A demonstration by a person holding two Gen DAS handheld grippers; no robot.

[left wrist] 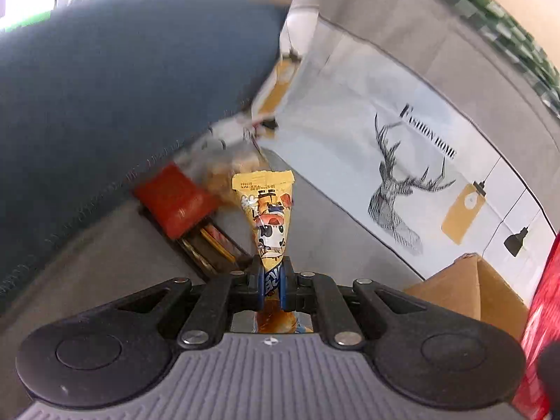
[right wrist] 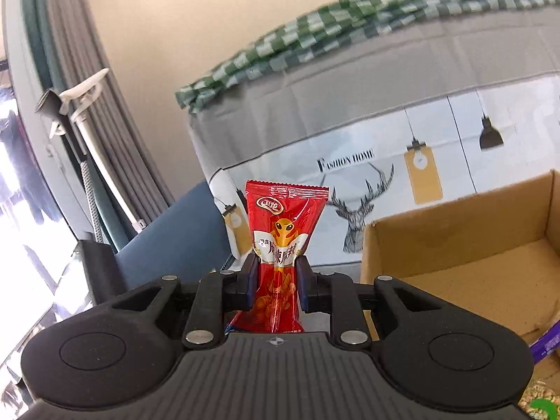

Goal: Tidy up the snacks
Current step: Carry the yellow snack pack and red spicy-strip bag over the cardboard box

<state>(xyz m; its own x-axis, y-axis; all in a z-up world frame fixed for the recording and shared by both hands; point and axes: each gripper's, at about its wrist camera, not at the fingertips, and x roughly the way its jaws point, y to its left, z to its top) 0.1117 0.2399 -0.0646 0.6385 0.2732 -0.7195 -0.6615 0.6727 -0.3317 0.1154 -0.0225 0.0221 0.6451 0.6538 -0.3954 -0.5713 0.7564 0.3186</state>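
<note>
My left gripper (left wrist: 271, 280) is shut on a yellow snack packet (left wrist: 267, 210) with a cartoon cow print, which stands upright between the pads. Beyond it lie a red snack packet (left wrist: 176, 199) and other blurred snacks (left wrist: 224, 171) at the foot of a dark blue cushion. My right gripper (right wrist: 276, 283) is shut on a red snack packet (right wrist: 283, 231) with an orange figure on it, held upright. A cardboard box (right wrist: 455, 241) stands open just right of the right gripper; its corner also shows in the left wrist view (left wrist: 465, 283).
A dark blue cushion (left wrist: 122, 87) fills the left of the left wrist view. A bed with a deer-print side (right wrist: 367, 175) and a green checked blanket (right wrist: 350, 21) stands behind. Grey curtains (right wrist: 98, 105) hang at left. A purple packet edge (right wrist: 546, 343) lies by the box.
</note>
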